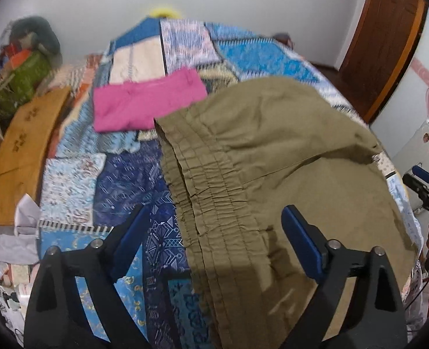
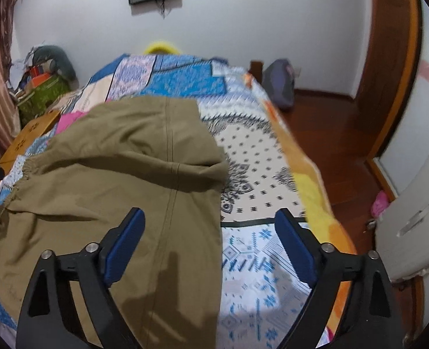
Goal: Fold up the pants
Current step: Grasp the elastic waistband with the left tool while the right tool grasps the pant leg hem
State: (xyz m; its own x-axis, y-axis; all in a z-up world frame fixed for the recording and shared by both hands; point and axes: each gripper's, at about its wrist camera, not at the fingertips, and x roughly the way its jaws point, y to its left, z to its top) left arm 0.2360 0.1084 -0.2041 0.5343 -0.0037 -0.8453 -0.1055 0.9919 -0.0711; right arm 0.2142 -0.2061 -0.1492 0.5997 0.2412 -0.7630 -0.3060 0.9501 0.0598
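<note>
Olive-khaki pants (image 1: 266, 157) lie on the patchwork bedspread (image 1: 133, 180), folded over, with the gathered elastic waistband (image 1: 211, 186) running down their left side. They also show in the right wrist view (image 2: 121, 174), with a seam down the middle. My left gripper (image 1: 215, 218) is open and empty, hovering above the waistband. My right gripper (image 2: 210, 224) is open and empty, above the pants' right edge. The right gripper also shows at the far right of the left wrist view (image 1: 426, 192).
A folded pink garment (image 1: 144, 104) lies beyond the pants. A folded mustard-brown cloth (image 1: 22, 151) lies at the bed's left edge. Clutter and a green box (image 1: 22, 78) sit at the far left. Wooden floor (image 2: 330, 133), a door frame and a white chair (image 2: 418, 212) are to the right.
</note>
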